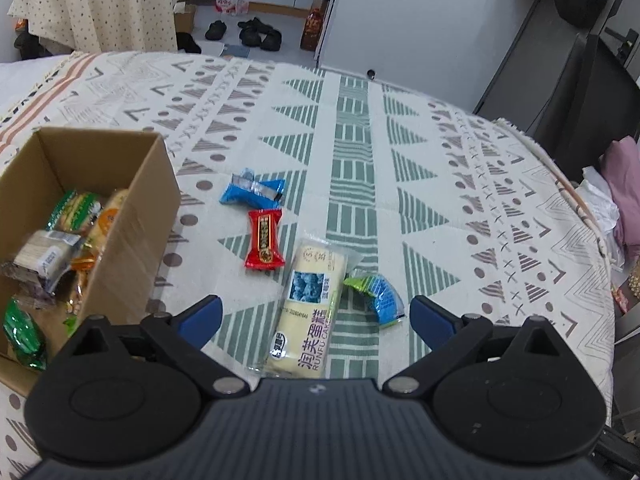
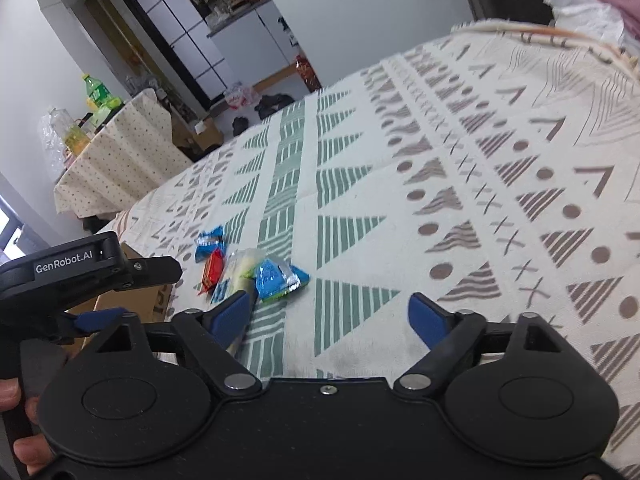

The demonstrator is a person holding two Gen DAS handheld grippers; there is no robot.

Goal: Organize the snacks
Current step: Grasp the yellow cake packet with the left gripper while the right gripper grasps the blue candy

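Observation:
A cardboard box [image 1: 132,216] at the left holds several snack packs. On the patterned cloth beside it lie a blue pack [image 1: 253,193], a red pack [image 1: 264,239], a long cream cake pack [image 1: 310,308] and a green-blue pack [image 1: 378,292]. My left gripper [image 1: 316,318] is open, its jaws on either side of the cake pack's near end, above it. My right gripper [image 2: 328,314] is open and empty over the cloth, right of the snacks: the cake pack [image 2: 240,268], the green-blue pack [image 2: 276,276], the red pack [image 2: 212,270] and the blue pack [image 2: 210,242]. The left gripper [image 2: 96,276] shows at its left edge.
The cloth-covered table [image 1: 480,184] ends at the right in a fringed edge, with pink fabric [image 1: 620,184] beyond. Behind are a dotted-cloth table [image 1: 104,4], shoes [image 1: 256,32] on the floor and a bottle [image 1: 314,24] by a white wall.

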